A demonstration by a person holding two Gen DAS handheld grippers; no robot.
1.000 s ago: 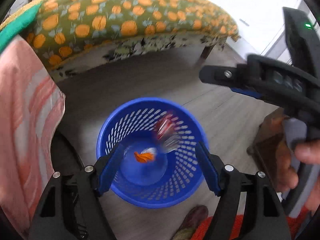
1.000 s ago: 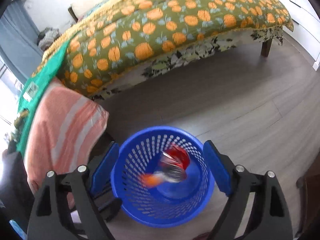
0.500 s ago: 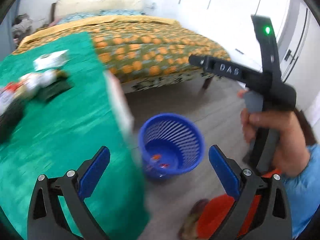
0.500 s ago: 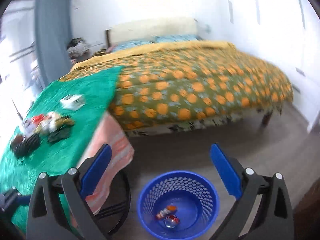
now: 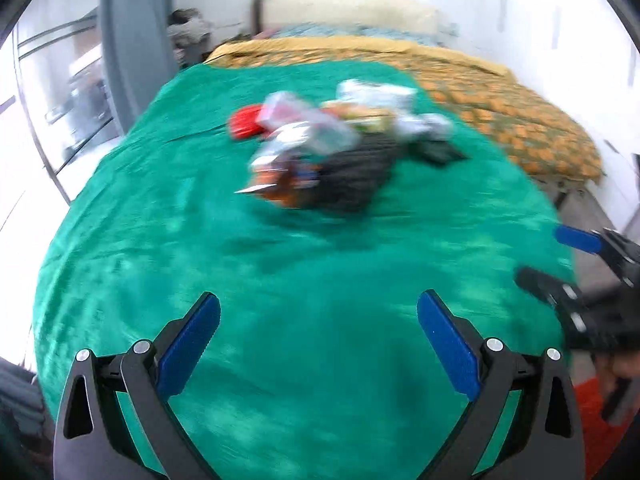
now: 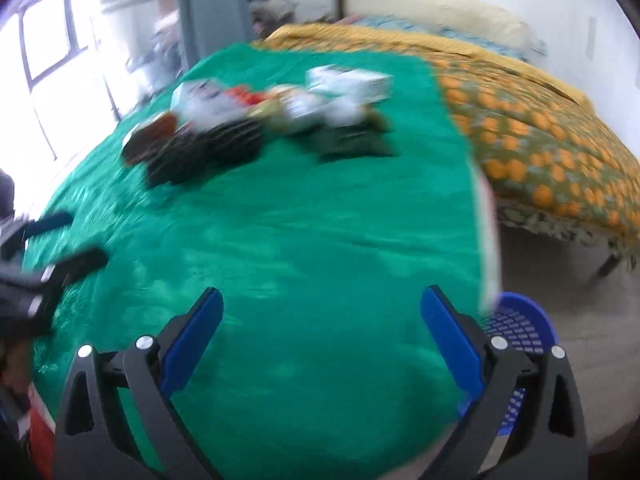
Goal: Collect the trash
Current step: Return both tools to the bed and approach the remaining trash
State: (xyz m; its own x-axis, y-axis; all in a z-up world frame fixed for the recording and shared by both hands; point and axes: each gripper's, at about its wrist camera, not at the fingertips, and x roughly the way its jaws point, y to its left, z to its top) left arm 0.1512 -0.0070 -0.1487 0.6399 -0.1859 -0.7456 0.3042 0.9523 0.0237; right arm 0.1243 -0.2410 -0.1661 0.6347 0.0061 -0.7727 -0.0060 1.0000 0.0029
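Both views motion-blurred. Landmark: green cloth [image 5: 320,320] on the table.

Left gripper [image 5: 319,312] over the cloth's near part, jaws spread wide, nothing between the blue pads [image 5: 188,344]. Right gripper [image 6: 322,308] likewise over the near part, jaws wide apart, empty.

Blue basket [image 6: 520,324] on the floor just off the cloth's right edge, partly behind the right gripper's finger.

Trash pile [image 5: 320,148] sits mid-cloth toward the far side: wrappers, white box [image 6: 352,80], dark items; too blurred to identify further.

Beyond the cloth: bed with orange-patterned cover [image 6: 540,140].
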